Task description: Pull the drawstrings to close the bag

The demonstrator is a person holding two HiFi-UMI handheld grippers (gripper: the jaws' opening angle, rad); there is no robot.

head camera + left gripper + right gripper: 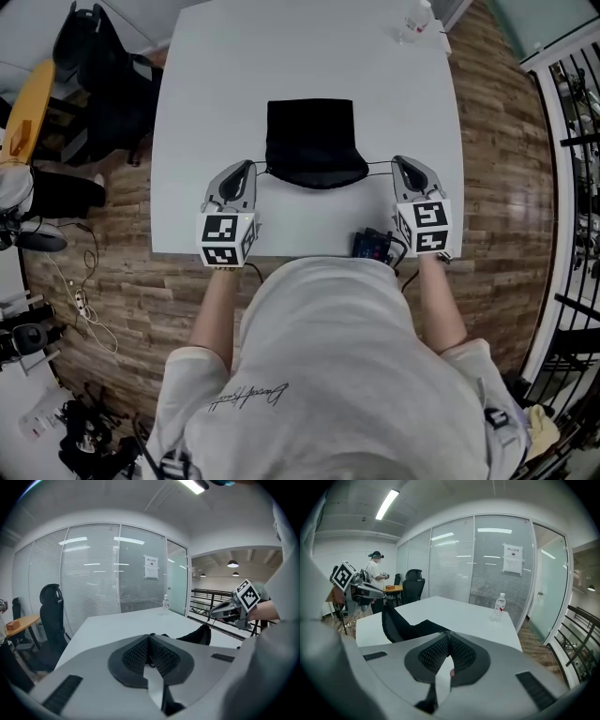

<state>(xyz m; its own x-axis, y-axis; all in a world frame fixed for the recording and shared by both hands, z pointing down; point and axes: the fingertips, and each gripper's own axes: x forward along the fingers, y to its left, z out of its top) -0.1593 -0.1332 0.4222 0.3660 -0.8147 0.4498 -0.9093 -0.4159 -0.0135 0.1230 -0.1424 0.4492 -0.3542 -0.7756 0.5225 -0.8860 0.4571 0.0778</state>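
Left gripper [249, 166]: centre-left, jaws pinching left cord [262, 172], likely to tug outward.
Right gripper [397, 162]: centre-right, pinching right cord [380, 166] as counter-pull.
Bag [312, 141]: between them, near edge gathered.

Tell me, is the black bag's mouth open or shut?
Pulled nearly shut, it seems: the black bag is bunched and rounded at its near edge, with drawstrings stretched to the left tongs and right tongs.
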